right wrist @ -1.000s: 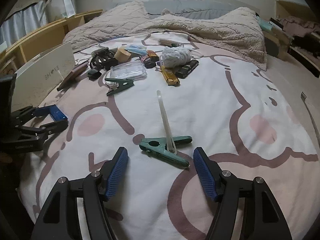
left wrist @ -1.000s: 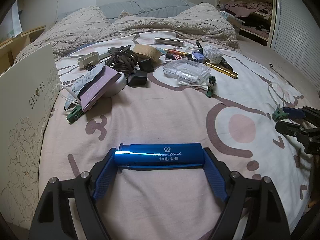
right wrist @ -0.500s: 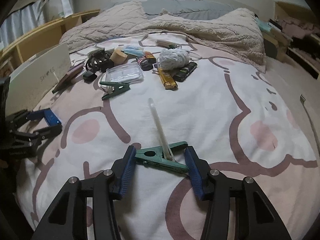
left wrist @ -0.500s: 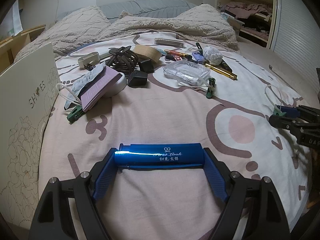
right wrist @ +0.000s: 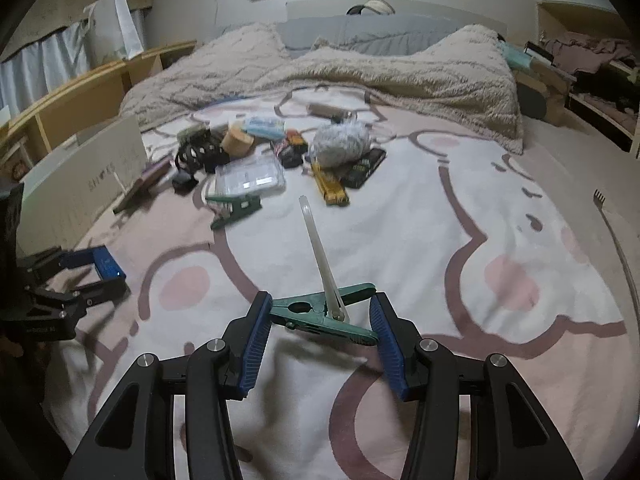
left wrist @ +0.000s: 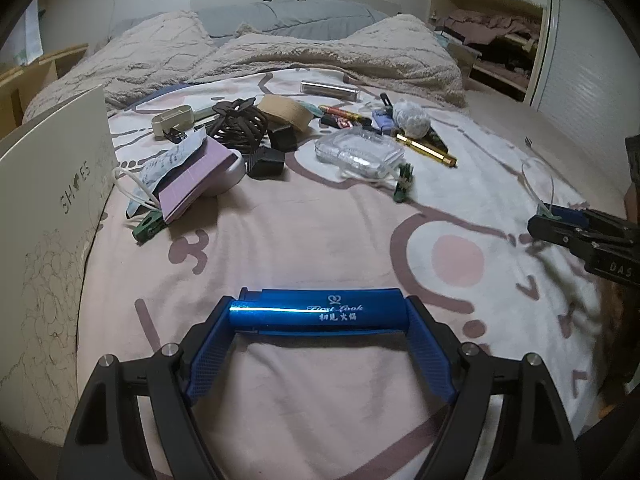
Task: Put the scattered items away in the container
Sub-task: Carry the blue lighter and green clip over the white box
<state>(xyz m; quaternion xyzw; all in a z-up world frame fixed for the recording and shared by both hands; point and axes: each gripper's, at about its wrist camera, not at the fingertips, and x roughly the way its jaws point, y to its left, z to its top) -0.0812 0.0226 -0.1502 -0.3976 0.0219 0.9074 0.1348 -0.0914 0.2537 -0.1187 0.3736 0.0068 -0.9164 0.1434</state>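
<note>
Now my right gripper (right wrist: 320, 330) has narrowed onto the green clip (right wrist: 320, 316); left gripper (left wrist: 320, 334) holds the blue lighter (left wrist: 316, 312) beside the box (left wrist: 52, 200).

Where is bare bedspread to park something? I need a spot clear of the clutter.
The pink-patterned bedspread is bare right of the gold rectangular bar, out to the beige fluffy blanket. It is crowded around the clear plastic case.

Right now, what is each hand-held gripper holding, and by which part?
The left hand-held gripper holds the blue lighter by its two ends. The right hand-held gripper grips the green clothes peg end to end.
</note>
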